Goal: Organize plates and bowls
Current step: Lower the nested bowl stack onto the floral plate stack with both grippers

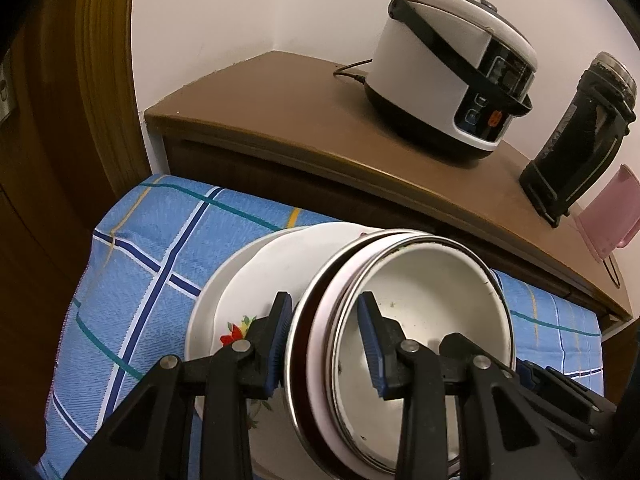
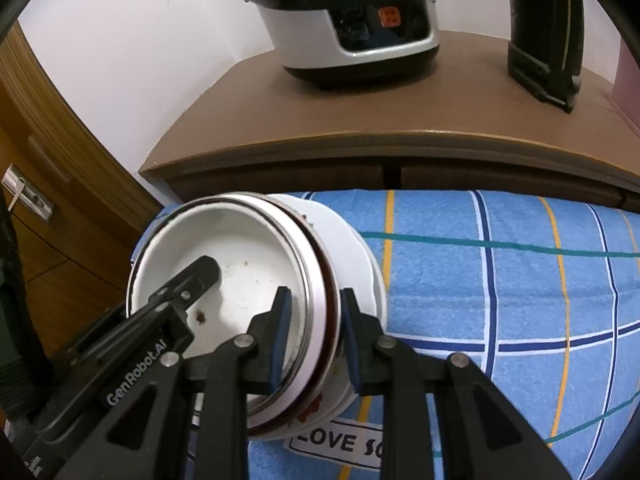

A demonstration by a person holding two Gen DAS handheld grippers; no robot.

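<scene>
1. Left gripper is clamped on the near-left rim of the nested bowls: one finger outside the wall, the other inside the top bowl.
2. Right gripper is clamped on the opposite rim the same way, one pad inside, one outside. The left gripper's inner finger shows in the right wrist view, inside the bowl, to the left of the right gripper.
3. The bowl stack sits between the two grippers, over the white floral plate that lies ahead of and below the left fingers. I can't tell whether the stack base is touching the plate or just clear of it.
4. The plate rests on the blue checked cloth; the wooden cabinet with the rice cooker is beyond the fingertips.
5. Step, as I read it: seat the stack on the plate, centred.
6. Keep both hands level with each other; uneven descent likely tips the nest or lets the inner bowls slide.
7. Lower slowly until the base is flat, then release both sides together and withdraw upward, so the inside pads don't drag the rim.
</scene>
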